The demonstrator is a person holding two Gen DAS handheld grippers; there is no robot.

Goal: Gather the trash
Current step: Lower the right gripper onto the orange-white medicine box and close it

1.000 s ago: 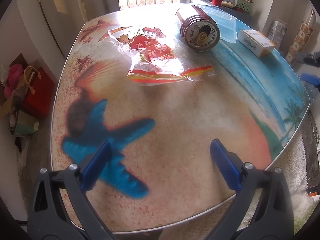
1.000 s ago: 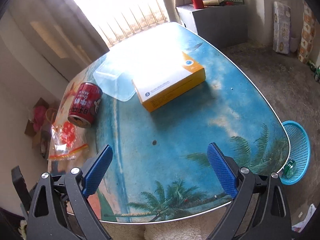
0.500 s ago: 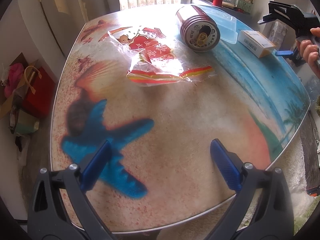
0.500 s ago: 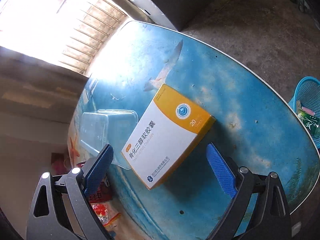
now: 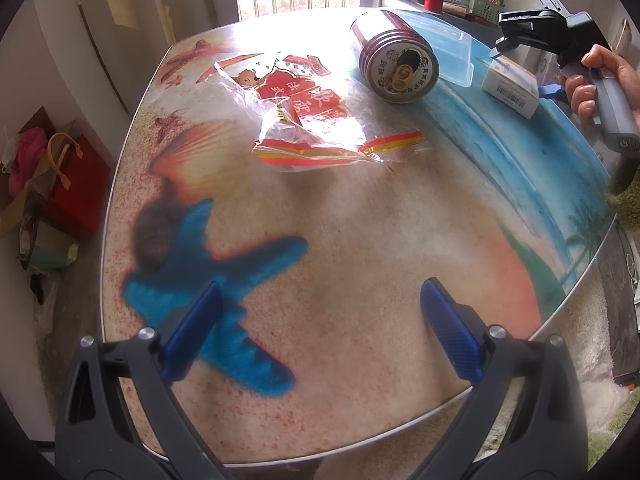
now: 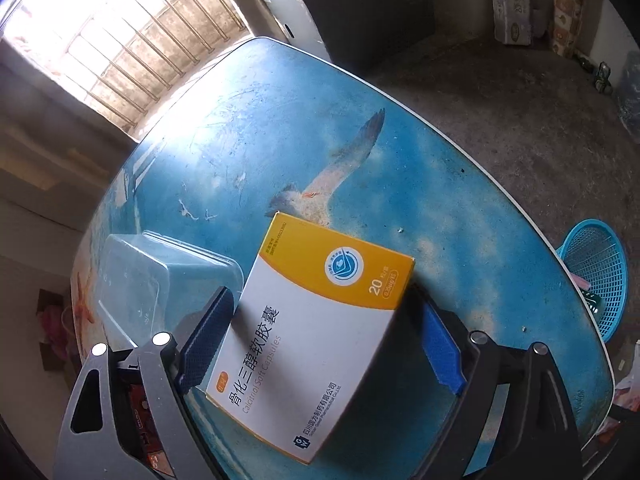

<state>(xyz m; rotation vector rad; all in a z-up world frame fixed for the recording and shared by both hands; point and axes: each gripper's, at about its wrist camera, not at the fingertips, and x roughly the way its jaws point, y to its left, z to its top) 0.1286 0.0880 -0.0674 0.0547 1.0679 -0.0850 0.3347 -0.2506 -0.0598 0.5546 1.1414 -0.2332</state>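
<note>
Beach-print table (image 6: 460, 216), medicine box (image 6: 316, 344) between closing right hand-held gripper (image 6: 320, 348) pads — ungripped

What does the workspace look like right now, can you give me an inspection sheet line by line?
Surface: printed beach-scene table, glossy.
Job's things: medicine box flat on table; can on its side; plastic wrapper; clear container beside box.
Clutter: nothing else seen on table.
Grippers: left gripper open over bare table; right gripper straddles box, jaws have just been closing, pads not yet pressing.
Cables: nothing seen.
Surroundings: blue basket on floor by table edge; barred window; red bag on floor.
</note>
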